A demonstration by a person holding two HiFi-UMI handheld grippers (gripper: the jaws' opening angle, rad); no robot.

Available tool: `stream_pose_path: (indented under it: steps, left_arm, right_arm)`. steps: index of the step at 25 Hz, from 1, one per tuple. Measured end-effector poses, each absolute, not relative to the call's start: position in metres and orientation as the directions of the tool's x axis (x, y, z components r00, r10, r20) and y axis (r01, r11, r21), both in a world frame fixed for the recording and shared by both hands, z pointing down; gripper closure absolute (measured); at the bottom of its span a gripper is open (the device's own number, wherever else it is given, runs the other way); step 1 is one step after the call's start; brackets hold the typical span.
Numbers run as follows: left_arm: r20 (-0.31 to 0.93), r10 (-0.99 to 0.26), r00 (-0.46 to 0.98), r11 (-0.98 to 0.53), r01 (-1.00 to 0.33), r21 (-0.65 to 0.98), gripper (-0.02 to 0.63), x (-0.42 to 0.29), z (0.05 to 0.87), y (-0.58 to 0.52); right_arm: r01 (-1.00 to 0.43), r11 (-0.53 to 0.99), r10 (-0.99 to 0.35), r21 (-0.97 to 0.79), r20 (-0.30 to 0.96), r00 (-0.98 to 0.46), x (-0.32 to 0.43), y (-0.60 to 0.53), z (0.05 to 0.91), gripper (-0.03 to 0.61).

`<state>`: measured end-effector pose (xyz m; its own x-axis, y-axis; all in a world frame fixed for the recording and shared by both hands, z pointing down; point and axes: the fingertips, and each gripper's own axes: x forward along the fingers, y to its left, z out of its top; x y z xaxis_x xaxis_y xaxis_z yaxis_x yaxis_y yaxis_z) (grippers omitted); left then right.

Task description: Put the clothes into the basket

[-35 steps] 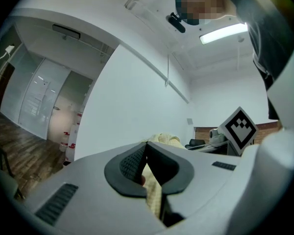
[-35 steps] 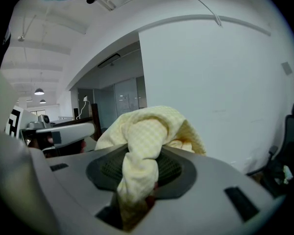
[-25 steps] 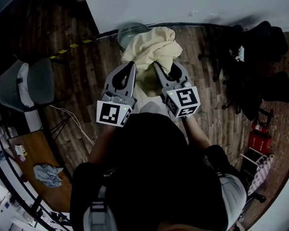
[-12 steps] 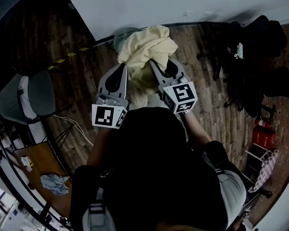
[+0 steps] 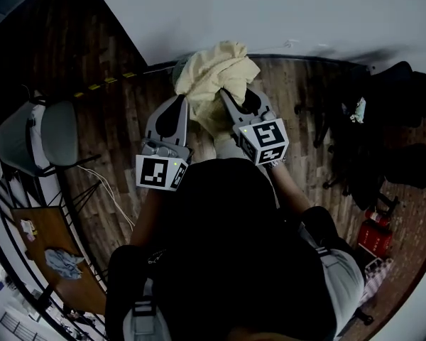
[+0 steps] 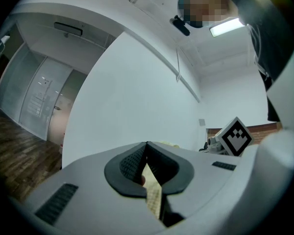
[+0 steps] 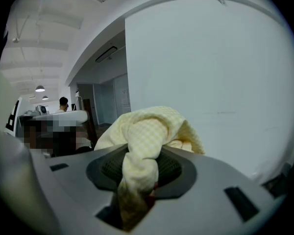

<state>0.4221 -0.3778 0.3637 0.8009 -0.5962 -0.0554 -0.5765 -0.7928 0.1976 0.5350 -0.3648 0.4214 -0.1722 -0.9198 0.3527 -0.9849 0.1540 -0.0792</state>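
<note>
A pale yellow checked cloth (image 5: 216, 77) hangs bunched between both grippers, close to the white wall. My left gripper (image 5: 182, 101) is shut on a thin fold of the cloth (image 6: 153, 195), which shows as a narrow strip between its dark pads. My right gripper (image 5: 228, 95) is shut on a thick twisted wad of the cloth (image 7: 139, 155), which spills over its jaws. The grey-green round basket (image 5: 177, 67) stands on the floor by the wall. The cloth covers nearly all of it, leaving only a sliver of its rim at the left.
The white wall (image 5: 270, 13) rises just beyond the basket. A grey chair (image 5: 39, 130) stands at the left, with a white cable (image 5: 110, 183) on the wooden floor. Black office chairs (image 5: 390, 119) crowd the right. A wooden table (image 5: 35, 226) holds a blue rag (image 5: 60, 260).
Both grippers have carried the yellow cloth toward the wall and over the basket, which showed beside the cloth before and is now almost hidden. Both grips are unchanged.
</note>
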Motion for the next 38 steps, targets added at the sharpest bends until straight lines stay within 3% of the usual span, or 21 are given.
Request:
stream_pose_path:
  steps: [15,38]
  left_arm:
    - [0.003,-0.8,0.599,-0.587,-0.784,0.203,0.6,0.511,0.382,-0.434]
    - [0.135,-0.694,0.707,-0.656,-0.698,0.287,0.6,0.54,0.507,-0.485]
  right_arm:
    - [-0.911,0.393,-0.797,-0.129,0.446,-0.407,0.625,-0.452,0.474,0.428]
    - [-0.949,0.233,-0.657,-0.213,0.685,-0.315,0.627,-0.453,0.658,0.426]
